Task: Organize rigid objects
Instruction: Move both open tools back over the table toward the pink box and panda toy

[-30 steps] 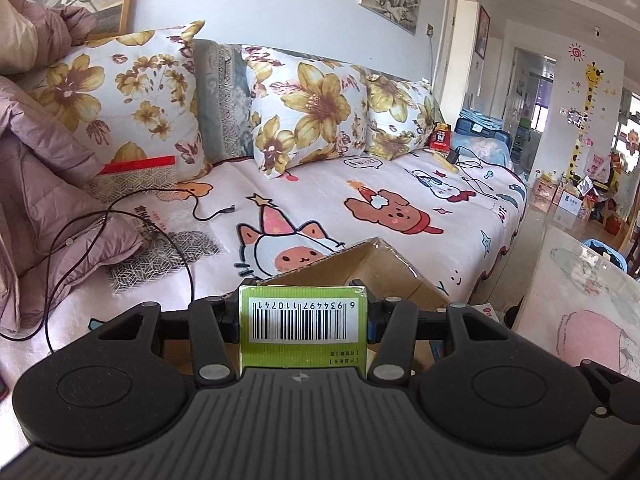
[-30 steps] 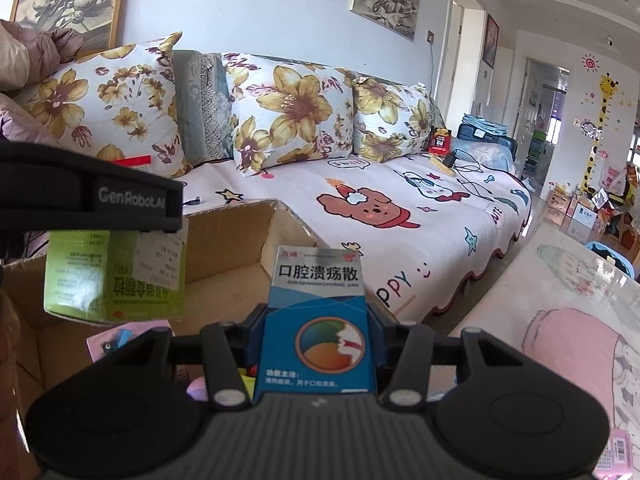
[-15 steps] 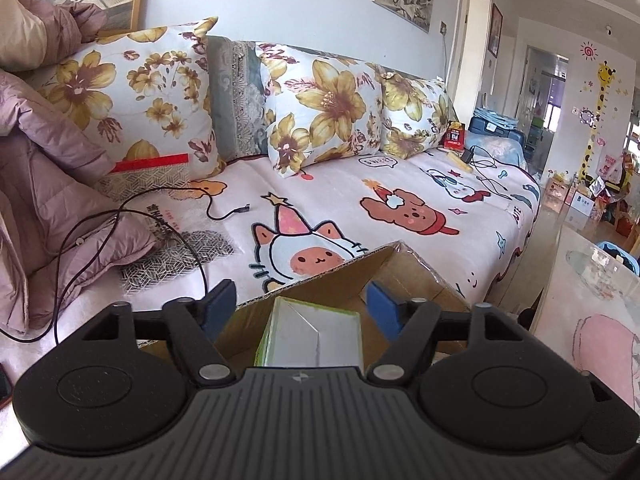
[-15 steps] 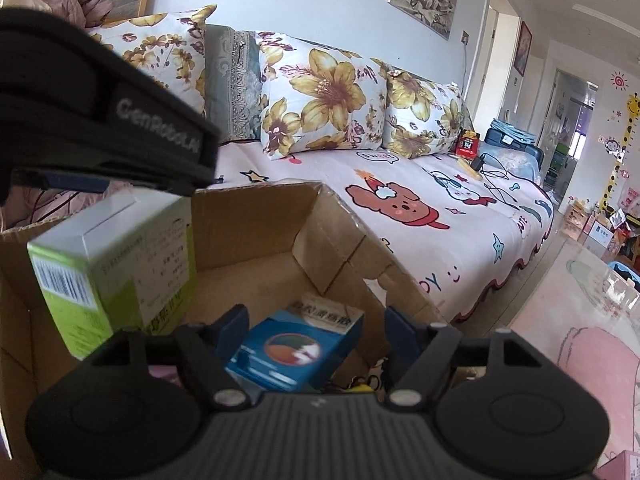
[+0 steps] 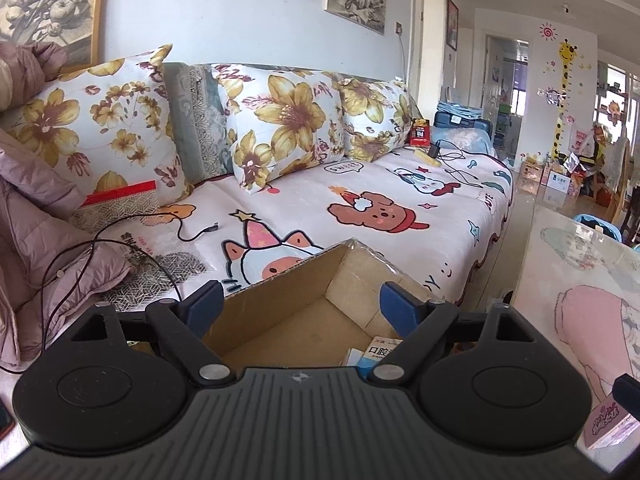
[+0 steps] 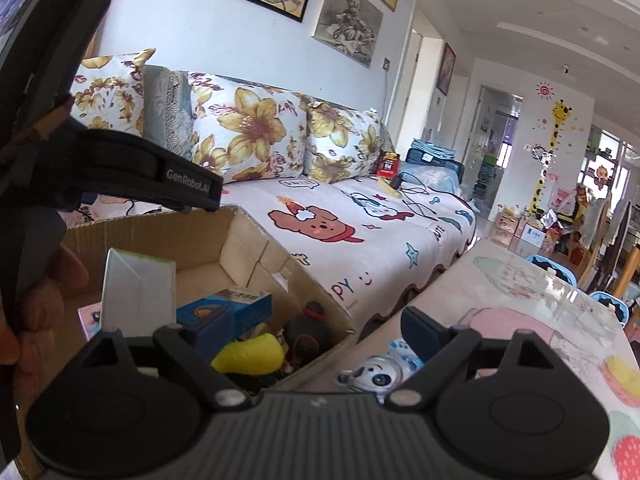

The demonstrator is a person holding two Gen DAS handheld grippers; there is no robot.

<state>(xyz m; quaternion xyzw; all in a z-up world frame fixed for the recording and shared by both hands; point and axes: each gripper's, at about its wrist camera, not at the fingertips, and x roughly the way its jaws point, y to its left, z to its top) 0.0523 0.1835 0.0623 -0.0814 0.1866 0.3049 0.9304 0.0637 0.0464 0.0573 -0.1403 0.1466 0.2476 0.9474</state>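
An open cardboard box (image 5: 280, 308) stands in front of the sofa; it also shows in the right wrist view (image 6: 248, 248). My left gripper (image 5: 302, 304) is open and empty above it. My right gripper (image 6: 316, 328) is open and empty over the box's right edge. Inside the box lie the green-and-white medicine box (image 6: 136, 296), the blue medicine box (image 6: 228, 306), also seen in the left wrist view (image 5: 378, 354), a yellow toy (image 6: 250, 356) and a dark figure (image 6: 308, 332). The left gripper's body (image 6: 120, 176) hangs over the box's left side.
A small white-and-blue robot toy (image 6: 384, 372) lies on the glass table (image 6: 520, 304) to the right of the box. A pink packet (image 5: 608, 424) lies on that table. The sofa (image 5: 360, 208) with flowered cushions and cables stands behind the box.
Both grippers opened and let go of their medicine boxes, which dropped into the cardboard box. Both grippers have since lifted and opened wider.
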